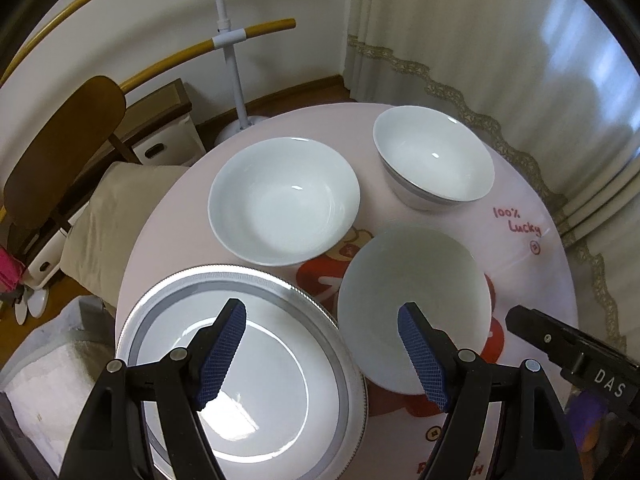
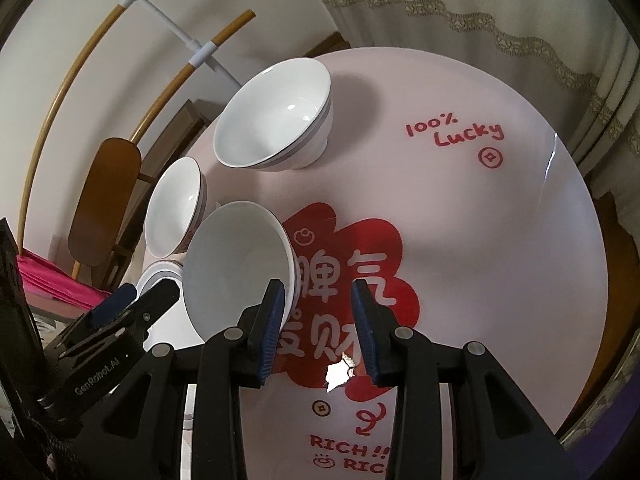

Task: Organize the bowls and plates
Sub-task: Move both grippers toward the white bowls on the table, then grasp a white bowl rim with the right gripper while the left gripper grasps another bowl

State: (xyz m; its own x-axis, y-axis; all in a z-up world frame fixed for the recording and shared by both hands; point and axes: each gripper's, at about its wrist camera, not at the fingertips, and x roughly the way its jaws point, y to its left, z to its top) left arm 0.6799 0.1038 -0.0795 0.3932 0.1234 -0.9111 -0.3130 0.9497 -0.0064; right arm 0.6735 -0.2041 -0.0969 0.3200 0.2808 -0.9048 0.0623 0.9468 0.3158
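Nothing looks stacked yet: three white bowls and one plate sit apart on the round tabletop (image 1: 532, 184). The plate (image 1: 240, 364), silver-rimmed, lies near left; the near bowl (image 1: 412, 284) sits just right of it, the shallow bowl (image 1: 284, 200) beyond the plate, and the deep bowl (image 1: 432, 160) far right. By my reading, sorting has barely begun, with every bowl left to nest.

The left tool (image 1: 320, 354) hangs over the plate and near bowl, jaws wide apart and empty. The right tool (image 2: 316, 334) has its jaws partly apart just right of the near bowl's rim, gripping nothing.
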